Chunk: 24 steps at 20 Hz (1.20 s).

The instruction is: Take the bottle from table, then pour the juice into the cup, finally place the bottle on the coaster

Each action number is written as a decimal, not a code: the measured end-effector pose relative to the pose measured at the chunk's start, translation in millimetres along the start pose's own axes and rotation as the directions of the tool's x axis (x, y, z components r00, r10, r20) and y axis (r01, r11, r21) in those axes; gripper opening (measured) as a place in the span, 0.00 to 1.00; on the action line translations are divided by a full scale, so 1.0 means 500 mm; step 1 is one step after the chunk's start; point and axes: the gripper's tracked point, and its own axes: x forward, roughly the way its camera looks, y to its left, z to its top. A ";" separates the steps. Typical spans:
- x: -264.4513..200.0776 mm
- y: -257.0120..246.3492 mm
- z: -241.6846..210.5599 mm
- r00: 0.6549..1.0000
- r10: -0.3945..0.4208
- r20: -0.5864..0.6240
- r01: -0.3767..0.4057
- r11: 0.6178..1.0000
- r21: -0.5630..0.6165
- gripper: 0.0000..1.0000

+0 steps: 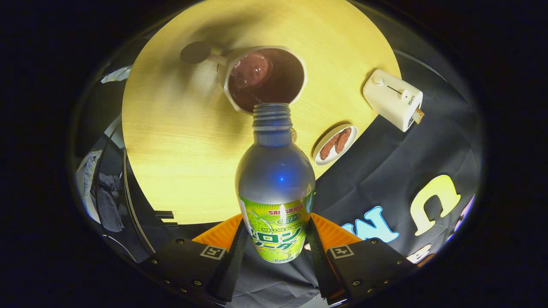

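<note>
Here the gripper [276, 233] clamps both fingers on the bottle [275, 179] — its open mouth over the cup [263, 79] just ahead.

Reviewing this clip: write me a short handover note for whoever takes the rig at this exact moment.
Gripper: shut on the bottle, both fingers pressing its labelled lower body.
Bottle: uncapped, tipped forward, its open mouth at the near rim of the cup.
Cup: on the round table, holding dark liquid.
Coaster: dark disc just beyond the cup, bare.
Also on the table: a small plate of food and a white appliance.
Done: bottle picked up and brought to the cup for pouring.
Left: finish pouring, right the bottle, set it on the coaster.
</note>
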 end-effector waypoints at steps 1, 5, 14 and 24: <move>-0.002 0.004 0.002 1.000 0.004 0.008 -0.004 1.000 0.011 0.73; 0.005 0.022 0.015 0.997 0.016 0.072 -0.023 0.995 0.101 0.73; 0.021 0.124 0.079 0.935 0.083 0.344 -0.220 0.898 0.380 0.73; 0.038 0.199 0.109 0.825 -0.004 0.566 -0.421 0.663 0.619 0.73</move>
